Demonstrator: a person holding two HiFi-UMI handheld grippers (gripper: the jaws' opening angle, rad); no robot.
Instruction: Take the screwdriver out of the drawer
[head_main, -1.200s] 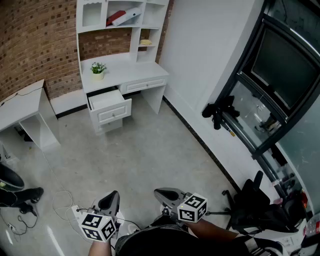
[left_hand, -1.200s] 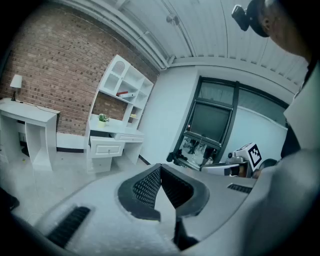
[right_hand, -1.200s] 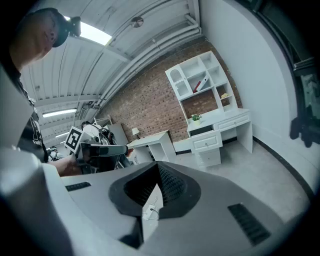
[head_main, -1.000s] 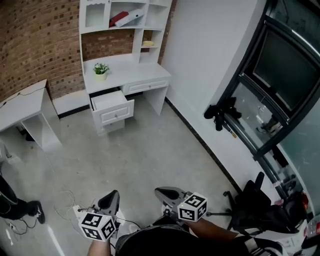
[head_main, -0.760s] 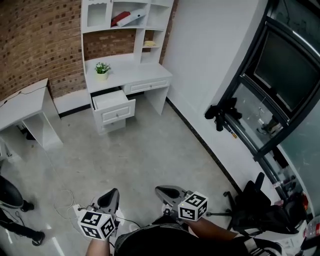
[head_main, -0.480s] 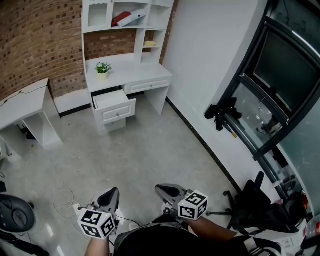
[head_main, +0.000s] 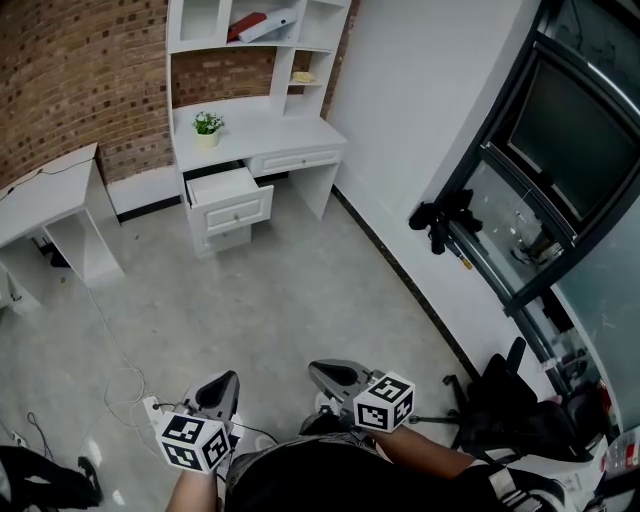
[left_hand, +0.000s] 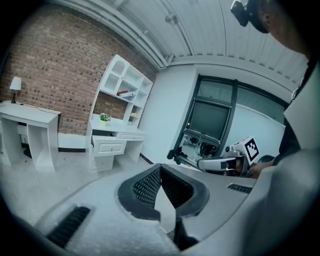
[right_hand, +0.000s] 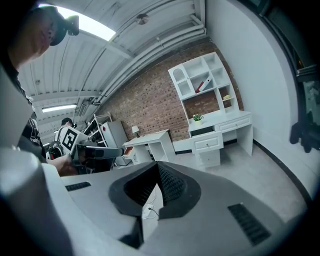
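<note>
From the head view I hold my left claw (head_main: 224, 381) and right claw (head_main: 322, 371) low in front of my body, well apart from the white worktop (head_main: 265, 135) that stands against the far brick wall (head_main: 80, 70). The drawer (head_main: 225, 187) under its left part is pulled out, just below a small potted plant (head_main: 207, 123). It lies nearly straight ahead of my left claw across bare floor (head_main: 300, 290), so I judge the left the nearer one, though only slightly. The screwdriver should be inside that drawer, but from here I see only its pale inside, so I can tell neither where the tool lies nor which way its long axis runs. In the left gripper view my left claw is pinched together at the tips with nothing between them. The open drawer (left_hand: 107, 146) sits far off to the left of the tips, and my right claw (left_hand: 215, 162) hangs off to the right. In the right gripper view my right claw (right_hand: 158, 165) is likewise closed and empty. The drawer (right_hand: 207, 142) is far ahead and to the right of its tips, and my left claw (right_hand: 107, 151) is beside it on the left. I reckon walking up to the drawer comes first.
</note>
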